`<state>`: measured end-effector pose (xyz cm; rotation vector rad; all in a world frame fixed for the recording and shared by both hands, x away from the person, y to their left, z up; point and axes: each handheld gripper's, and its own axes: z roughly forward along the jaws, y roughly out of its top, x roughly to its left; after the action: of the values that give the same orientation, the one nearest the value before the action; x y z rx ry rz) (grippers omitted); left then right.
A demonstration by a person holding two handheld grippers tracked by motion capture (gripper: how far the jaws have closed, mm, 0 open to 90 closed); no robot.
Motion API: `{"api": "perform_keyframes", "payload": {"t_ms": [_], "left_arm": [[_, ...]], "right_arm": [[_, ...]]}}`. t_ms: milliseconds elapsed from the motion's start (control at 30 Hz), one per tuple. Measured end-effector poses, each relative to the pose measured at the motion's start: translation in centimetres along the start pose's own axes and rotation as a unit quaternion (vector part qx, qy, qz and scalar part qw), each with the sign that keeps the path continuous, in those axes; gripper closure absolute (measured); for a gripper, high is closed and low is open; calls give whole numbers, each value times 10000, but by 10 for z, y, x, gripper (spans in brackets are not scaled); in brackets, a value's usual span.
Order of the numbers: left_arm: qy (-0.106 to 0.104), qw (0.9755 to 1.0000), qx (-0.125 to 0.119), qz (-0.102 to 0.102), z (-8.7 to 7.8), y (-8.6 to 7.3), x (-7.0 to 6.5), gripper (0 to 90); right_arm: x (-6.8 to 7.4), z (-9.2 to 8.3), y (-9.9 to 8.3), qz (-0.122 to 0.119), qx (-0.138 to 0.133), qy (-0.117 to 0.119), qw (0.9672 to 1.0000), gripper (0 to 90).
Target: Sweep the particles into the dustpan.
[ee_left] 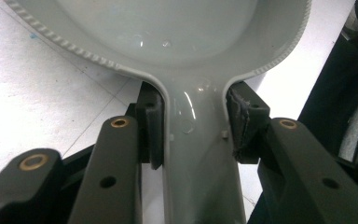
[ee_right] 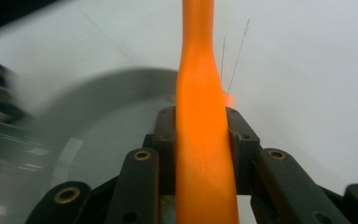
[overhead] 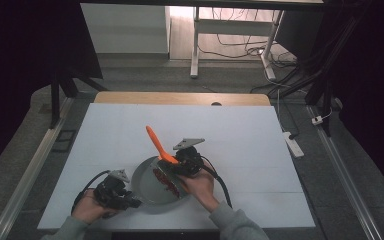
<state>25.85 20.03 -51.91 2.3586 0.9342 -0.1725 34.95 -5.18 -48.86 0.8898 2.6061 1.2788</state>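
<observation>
A grey pan [overhead: 147, 187] lies near the table's front edge, its short handle [ee_left: 193, 140] pointing to the person's left. My left gripper [overhead: 119, 196] [ee_left: 193, 128] is shut on that handle, a pad on each side. My right gripper [overhead: 186, 164] [ee_right: 200, 140] hovers at the pan's right rim, shut on an orange-handled utensil [overhead: 156, 142] [ee_right: 200, 102]. The orange handle sticks up and away toward the table's middle. The utensil's dark reddish head [overhead: 166, 180] hangs over the pan's right half. Blurred at the left of the right gripper view, the pan's rim [ee_right: 116, 79] curves away.
The white table top [overhead: 230, 130] stretches wide beyond and to both sides of the pan. Its wooden far edge [overhead: 180, 98] has a small hole. A power strip [overhead: 294, 144] lies on the floor at the right, with desk legs and cables farther back.
</observation>
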Motion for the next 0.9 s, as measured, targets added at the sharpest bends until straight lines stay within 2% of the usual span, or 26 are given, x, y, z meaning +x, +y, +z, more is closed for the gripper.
{"api": "perform_keyframes", "payload": {"t_ms": [33, 100, 167, 233, 267, 300, 333, 367, 400, 467, 500, 600, 667, 700, 767, 900], "left_arm": [[1, 10000, -1, -1, 0, 0, 0, 614], [1, 10000, -5, -3, 0, 0, 0, 614], [-6, 10000, -6, -2, 0, 0, 0, 614], [-16, 10000, -7, -8, 0, 0, 0, 614], [-10, 10000, -9, -4, 0, 0, 0, 614], [-5, 10000, -8, -2, 0, 0, 0, 614], [-7, 10000, 4, -20, 0, 0, 0, 614], [-14, 10000, 35, -49, -1, 0, -1, 615], [9, 10000, 48, -72, -3, 0, -1, 615], [69, 9999, 60, -141, -8, -3, -4, 615], [84, 9998, 67, -137, -9, -4, -4, 615], [38, 9999, 99, -136, -9, -6, -3, 615], [24, 9999, 103, -126, -8, -6, -2, 615], [23, 9999, 99, -123, -8, -6, -2, 615], [13, 9999, 73, -109, -9, -6, -1, 615], [0, 10000, 2, -75, -8, -8, 1, 614]], "right_arm": [[0, 0, 0, 0, 0, 0, 10000, 708], [5, -2, 4, 103, -124, 272, 9995, 708], [5, -10, 11, 102, -304, 328, 9989, 708], [4, -12, 12, 54, -332, 279, 9990, 708], [0, -16, 15, -148, -277, -47, 9995, 707], [0, -16, 15, -148, -277, -47, 9995, 707], [-6, -16, 13, -279, -155, -373, 9988, 707], [-9, -14, 12, -295, -88, -492, 9983, 707], [-9, -14, 12, -295, -88, -492, 9983, 707], [-18, -8, 7, -365, 78, -746, 9965, 707], [-20, -6, 5, -320, 105, -756, 9966, 707], [-24, -2, 1, -219, 126, -679, 9974, 708], [-26, -4, 1, -94, 33, -520, 9986, 707], [-27, -6, 2, 35, -43, -406, 9992, 707], [-29, -11, 3, 137, -166, -316, 9993, 707], [-36, -25, 5, 313, -350, -251, 9986, 707]]}}
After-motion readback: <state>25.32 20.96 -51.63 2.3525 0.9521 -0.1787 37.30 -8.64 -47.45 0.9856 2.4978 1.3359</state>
